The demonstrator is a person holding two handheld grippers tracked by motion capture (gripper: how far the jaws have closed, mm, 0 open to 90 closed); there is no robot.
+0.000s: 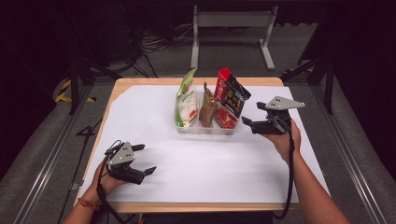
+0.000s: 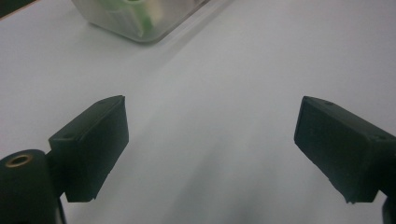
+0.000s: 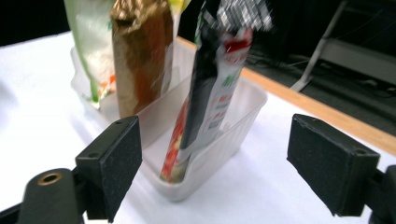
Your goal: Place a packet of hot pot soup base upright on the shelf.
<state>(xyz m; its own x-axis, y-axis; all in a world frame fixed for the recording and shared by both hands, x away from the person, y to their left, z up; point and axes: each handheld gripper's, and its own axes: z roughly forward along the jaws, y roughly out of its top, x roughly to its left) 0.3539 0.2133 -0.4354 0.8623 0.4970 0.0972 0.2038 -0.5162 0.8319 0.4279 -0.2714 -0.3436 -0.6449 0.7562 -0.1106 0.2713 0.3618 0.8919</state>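
A clear plastic bin (image 1: 205, 131) stands at the back middle of the white table. Three snack bags stand upright in it: a green and white one (image 1: 187, 100), a brown one (image 1: 207, 109) and a red and black one (image 1: 231, 95). My right gripper (image 1: 253, 114) hovers just off the bin's right end, open, with nothing between its jaws. In the right gripper view (image 3: 215, 158) the red and black bag (image 3: 210, 93) leans in the bin's near corner (image 3: 243, 107), ahead of the jaws. My left gripper (image 1: 145, 158) rests open near the front left, empty (image 2: 212, 135).
A white sheet (image 1: 154, 116) covers the wooden table, whose edge (image 1: 196, 207) shows at the front. A grey metal stand (image 1: 231, 21) and floor cables (image 1: 154, 44) lie beyond the far edge. In the left gripper view a corner of the bin (image 2: 140, 28) shows far ahead.
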